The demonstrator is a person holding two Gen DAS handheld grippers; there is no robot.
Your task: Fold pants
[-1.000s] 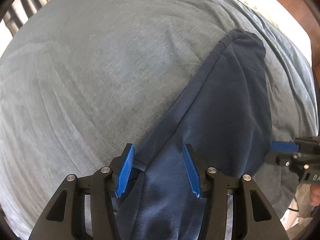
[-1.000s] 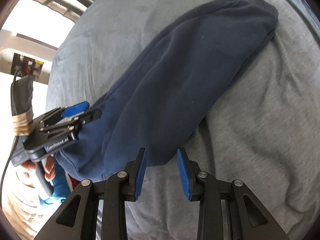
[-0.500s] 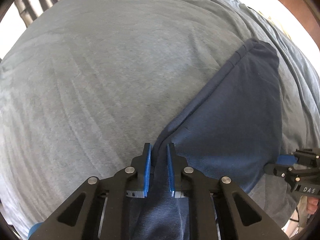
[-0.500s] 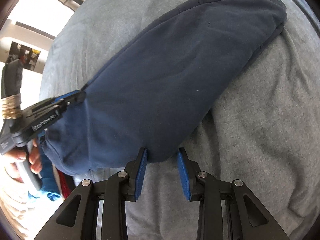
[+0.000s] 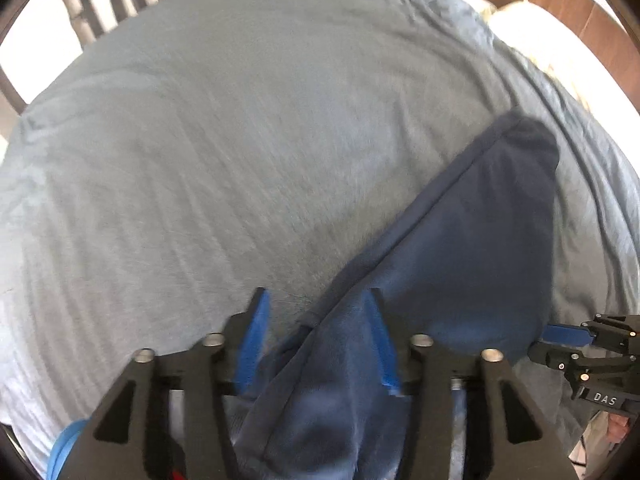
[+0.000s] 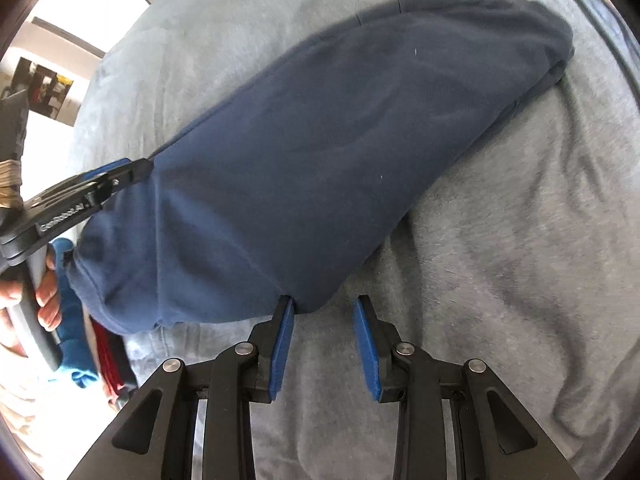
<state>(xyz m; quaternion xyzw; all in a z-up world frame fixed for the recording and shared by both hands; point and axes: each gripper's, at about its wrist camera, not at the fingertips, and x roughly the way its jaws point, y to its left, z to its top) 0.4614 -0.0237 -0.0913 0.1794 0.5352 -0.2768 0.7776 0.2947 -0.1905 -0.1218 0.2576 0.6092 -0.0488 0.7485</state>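
Half a second ago the left gripper (image 5: 316, 344) was pinched narrow on a fold of the navy pants (image 5: 472, 248); its jaws have just been opening, and they now stand about half apart with a bunched ridge of the fabric still lying between them, resting against the right blue pad while the left pad is clear of it. The right gripper (image 6: 324, 340) has kept the same modest gap throughout, and the pants look flatter and more spread than a second ago.

Both tools point steeply down at the grey bedspread (image 5: 224, 168). The right gripper hovers at the near edge of the pants: its left pad just meets the hem of the cloth, its right pad is over bare bedspread, and nothing is pinched between them.

The pants lie folded lengthwise, running from the near left to the far right across the bedspread, cuff end farthest away.

The right wrist view alone shows the person's hand (image 6: 36, 292) wrapped round the handle of the left gripper at the left, its tip at the waist end of the pants, with blue and red clothing (image 6: 76, 344) beneath it. The left wrist view alone shows chair slats (image 5: 100, 4) beyond the far edge and the right gripper's blue tip entering at the right, just beside the pants.
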